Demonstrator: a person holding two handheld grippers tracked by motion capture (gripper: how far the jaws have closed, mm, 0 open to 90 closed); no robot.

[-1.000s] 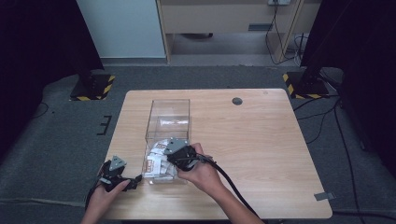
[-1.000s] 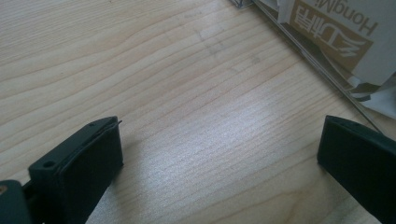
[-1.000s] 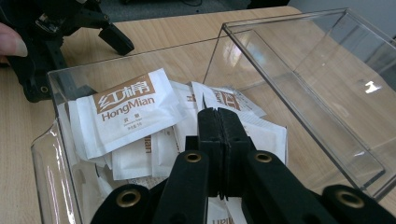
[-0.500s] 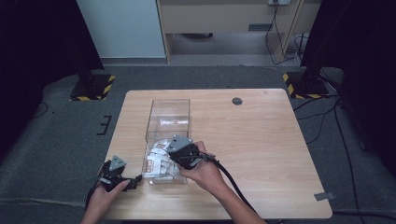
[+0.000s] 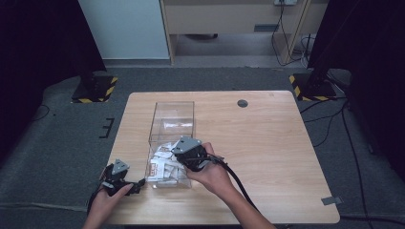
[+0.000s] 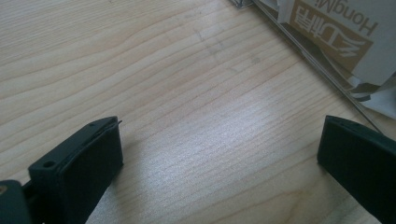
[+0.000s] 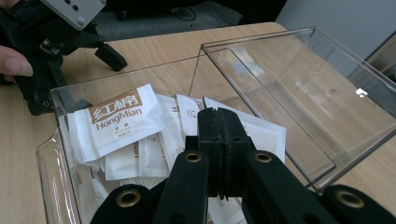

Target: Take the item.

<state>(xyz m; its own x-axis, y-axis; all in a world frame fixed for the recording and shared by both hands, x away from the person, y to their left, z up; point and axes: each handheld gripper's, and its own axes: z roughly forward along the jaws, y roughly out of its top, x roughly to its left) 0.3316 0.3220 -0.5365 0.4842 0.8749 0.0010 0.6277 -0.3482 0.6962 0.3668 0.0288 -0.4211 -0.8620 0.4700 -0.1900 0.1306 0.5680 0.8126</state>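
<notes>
The right gripper (image 7: 218,122) hangs over the near end of the clear box (image 5: 165,129), jaws pressed together with nothing visibly between them, above white sachets (image 7: 123,119) piled inside. The left gripper (image 6: 219,154) rests on the table (image 5: 267,138) just beside the box, jaws wide apart and empty.

In the right gripper view, the right tool (image 7: 218,140) has its jaws pressed together over the white sachets (image 7: 122,122) in the clear box (image 7: 299,88); whether anything is pinched between them cannot be told. In the high view, sachet lettering is too small to read. In the left gripper view, the picture's edge cuts off a sachet's printed lettering (image 6: 327,28) behind the box wall.
</notes>
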